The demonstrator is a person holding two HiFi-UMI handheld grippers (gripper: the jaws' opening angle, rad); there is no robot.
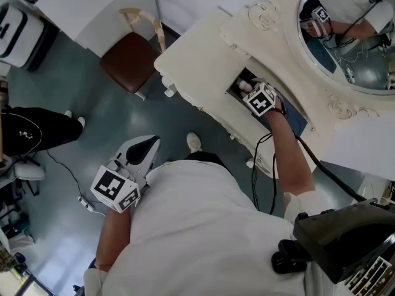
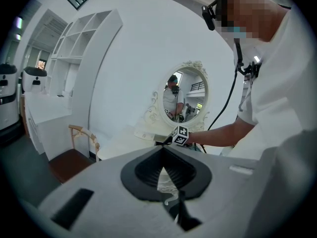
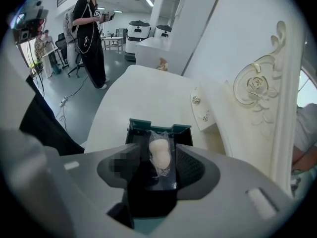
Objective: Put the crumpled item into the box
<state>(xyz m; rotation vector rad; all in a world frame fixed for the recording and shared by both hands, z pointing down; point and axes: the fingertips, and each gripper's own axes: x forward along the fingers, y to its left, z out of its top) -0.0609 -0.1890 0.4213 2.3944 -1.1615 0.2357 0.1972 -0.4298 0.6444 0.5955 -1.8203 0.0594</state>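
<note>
Over the dressing table (image 1: 197,48), head view: right gripper (image 1: 250,90) nearer; left gripper (image 1: 143,148) hangs well apart.
Left gripper view: jaws together, empty.
Right gripper view: jaws wide; crumpled item (image 3: 160,155) lies in box (image 3: 148,126) between them, lengthwise, untouched.

Floor (image 1: 166,113): smooth, grey-blue, faintly reflective.
Wall (image 2: 129,68): plain white, behind the furniture.
Dressing table (image 1: 197,54): cream, with a rounded top and carved scrollwork on its raised back.
Mirror (image 2: 185,95): oval, in an ornate cream frame, standing on the back of the dressing table.
Chair (image 1: 128,60): pale wooden frame with a brown seat, just beside the table's end.
Shelving (image 2: 81,38): white, with open compartments, left of the wall.
Ceiling lamps (image 3: 149,2): bright strips that light the far hall evenly.
</note>
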